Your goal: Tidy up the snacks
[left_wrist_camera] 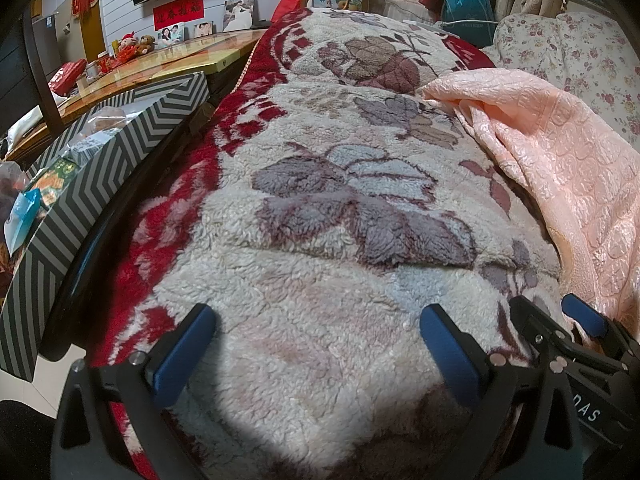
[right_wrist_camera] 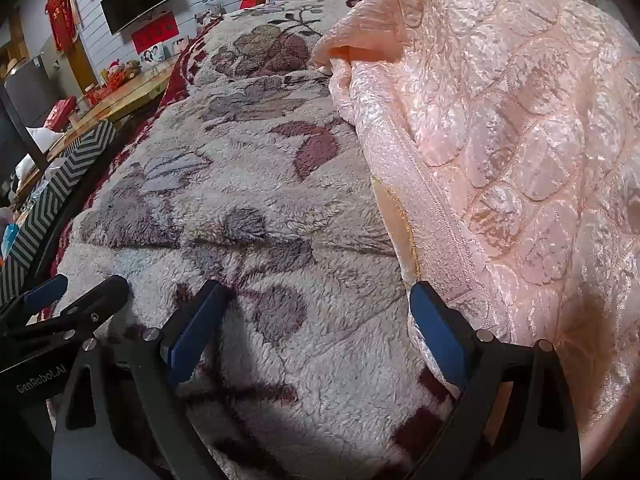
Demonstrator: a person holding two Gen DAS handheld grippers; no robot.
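Both grippers spread wide and empty above a fleece blanket, with the snacks off to the left.

The left gripper (left_wrist_camera: 316,344) and right gripper (right_wrist_camera: 316,320) tilt downward side by side, jaws fully apart with nothing between them, over the floral fleece blanket (left_wrist_camera: 320,220). A pink quilted cover (right_wrist_camera: 500,160) lies crumpled just beside the right gripper's outer finger. At the blanket's left edge stands a chevron-striped box (left_wrist_camera: 100,168) holding packaged snacks (left_wrist_camera: 50,184); beyond it is a wooden table (left_wrist_camera: 160,64).
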